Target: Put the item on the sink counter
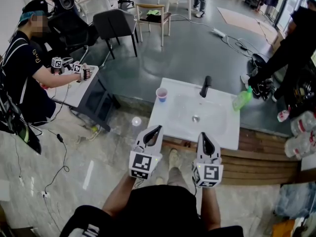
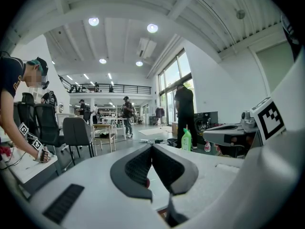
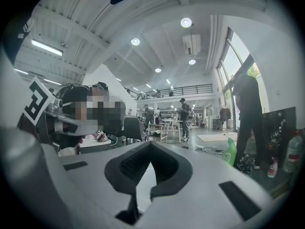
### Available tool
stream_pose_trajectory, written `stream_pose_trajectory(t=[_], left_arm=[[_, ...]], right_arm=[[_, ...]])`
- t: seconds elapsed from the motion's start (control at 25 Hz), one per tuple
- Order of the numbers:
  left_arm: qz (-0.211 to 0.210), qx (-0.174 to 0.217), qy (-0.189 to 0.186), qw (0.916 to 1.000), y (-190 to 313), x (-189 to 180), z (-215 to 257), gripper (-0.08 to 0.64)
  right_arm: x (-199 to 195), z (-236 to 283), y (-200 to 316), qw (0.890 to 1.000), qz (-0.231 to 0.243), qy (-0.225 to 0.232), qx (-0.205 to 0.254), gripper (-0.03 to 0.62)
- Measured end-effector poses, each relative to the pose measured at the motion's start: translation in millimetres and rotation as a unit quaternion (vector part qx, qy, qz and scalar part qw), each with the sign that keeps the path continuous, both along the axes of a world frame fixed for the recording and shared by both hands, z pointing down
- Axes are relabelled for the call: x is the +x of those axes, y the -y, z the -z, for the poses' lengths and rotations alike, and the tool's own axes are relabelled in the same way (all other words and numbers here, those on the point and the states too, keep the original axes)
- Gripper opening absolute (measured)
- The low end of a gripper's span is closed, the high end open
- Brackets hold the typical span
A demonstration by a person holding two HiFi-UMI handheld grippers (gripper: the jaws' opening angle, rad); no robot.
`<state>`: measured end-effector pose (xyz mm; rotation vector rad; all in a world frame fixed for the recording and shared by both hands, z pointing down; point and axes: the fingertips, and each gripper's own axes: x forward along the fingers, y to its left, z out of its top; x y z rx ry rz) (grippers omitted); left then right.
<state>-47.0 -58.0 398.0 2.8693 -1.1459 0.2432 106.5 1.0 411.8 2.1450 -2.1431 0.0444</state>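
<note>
facing the sink counter [image 1: 170, 123], both grippers [image 1: 159, 129] [image 1: 203, 135] closed.

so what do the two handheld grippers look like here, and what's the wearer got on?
Both match. The left gripper and right gripper have pale grey bodies ending in black, tapered jaws with ribbed inner pads. Each carries a white cube printed with black square markers. The person wears a black short-sleeved top.

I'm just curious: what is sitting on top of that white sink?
On the sink counter: a purple cup, a black faucet and a green bottle. The left gripper and the right gripper cover part of its near edge.
</note>
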Motion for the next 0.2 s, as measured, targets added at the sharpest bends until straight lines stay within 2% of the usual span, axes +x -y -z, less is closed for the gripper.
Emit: stream_pose_trajectory(t=[0.2], left_arm=[[-0.001,0.0,0.001,1.0,0.2,0.8,-2.7,0.003]], right_arm=[[0.6,3.5,0.9,1.0,-0.007,0.001,-0.005,-0.002]])
